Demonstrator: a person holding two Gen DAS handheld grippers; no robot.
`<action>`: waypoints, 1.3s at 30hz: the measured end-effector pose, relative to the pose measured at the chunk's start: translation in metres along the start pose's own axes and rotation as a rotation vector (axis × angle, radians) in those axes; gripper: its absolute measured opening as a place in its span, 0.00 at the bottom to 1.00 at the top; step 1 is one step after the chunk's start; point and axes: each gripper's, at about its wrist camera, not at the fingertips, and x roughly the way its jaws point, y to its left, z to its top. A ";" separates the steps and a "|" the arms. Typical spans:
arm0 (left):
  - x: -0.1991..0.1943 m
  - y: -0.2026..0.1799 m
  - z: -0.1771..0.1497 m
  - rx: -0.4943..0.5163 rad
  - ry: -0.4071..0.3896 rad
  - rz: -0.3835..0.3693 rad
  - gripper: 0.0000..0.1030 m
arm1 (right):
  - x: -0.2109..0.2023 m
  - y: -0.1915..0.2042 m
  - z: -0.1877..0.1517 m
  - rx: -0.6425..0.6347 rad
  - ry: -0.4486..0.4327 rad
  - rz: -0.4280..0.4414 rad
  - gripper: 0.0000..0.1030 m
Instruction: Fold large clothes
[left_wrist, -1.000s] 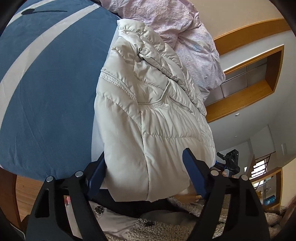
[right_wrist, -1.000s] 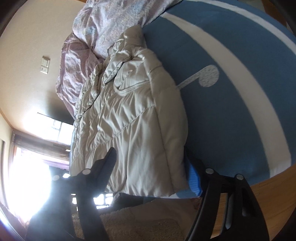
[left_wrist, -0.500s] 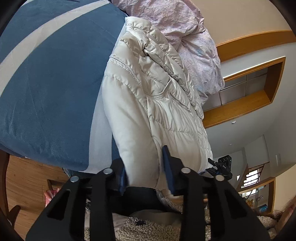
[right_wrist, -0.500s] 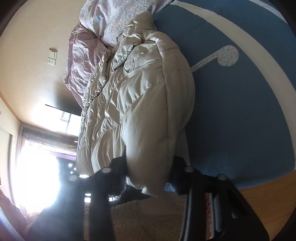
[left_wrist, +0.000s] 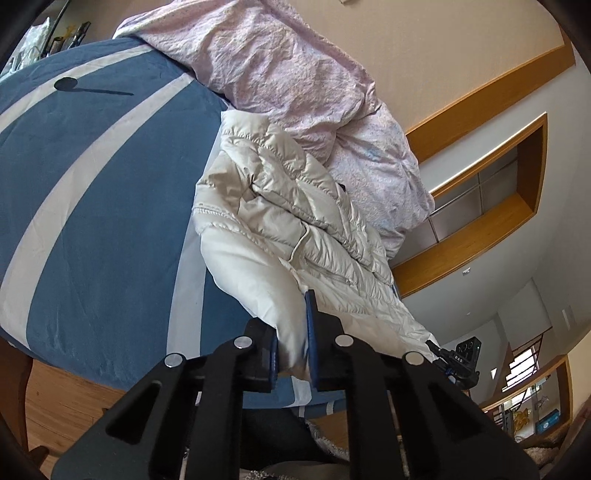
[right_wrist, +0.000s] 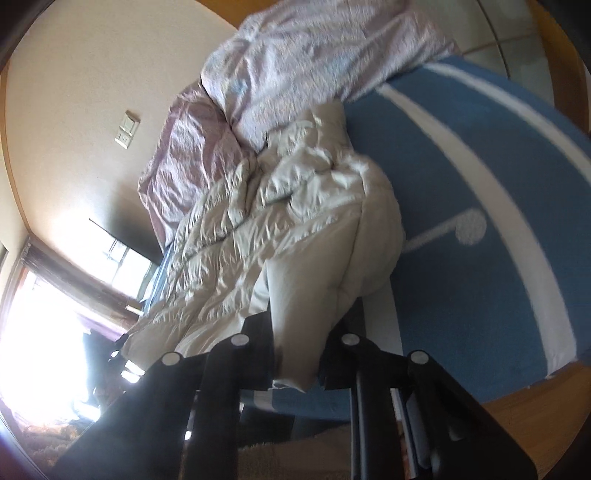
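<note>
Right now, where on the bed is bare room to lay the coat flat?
Free: the blue striped sheet beside the coat, toward the music-note print. Crowded: the head end, where the pink duvet is heaped against the coat.

Bed (left_wrist: 92, 206): wearing a blue cover with white stripes, standing on a wood floor (left_wrist: 66, 402).
Jacket (left_wrist: 295, 236): lying on the bed, its near hem hanging past the bed's edge.
Quilt (left_wrist: 295, 81): lying bunched on the bed, beyond the jacket, touching it.

Both grippers now clamped on jacket (left_wrist: 280, 236) hem, lifted
</note>
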 end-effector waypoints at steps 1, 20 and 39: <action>-0.001 -0.002 0.004 0.001 -0.015 -0.001 0.11 | -0.005 0.006 0.004 -0.013 -0.038 -0.003 0.16; 0.021 -0.072 0.132 0.122 -0.241 0.021 0.10 | 0.006 0.103 0.118 -0.152 -0.465 -0.125 0.16; 0.153 -0.046 0.256 0.102 -0.262 0.213 0.10 | 0.185 0.128 0.227 -0.243 -0.535 -0.549 0.16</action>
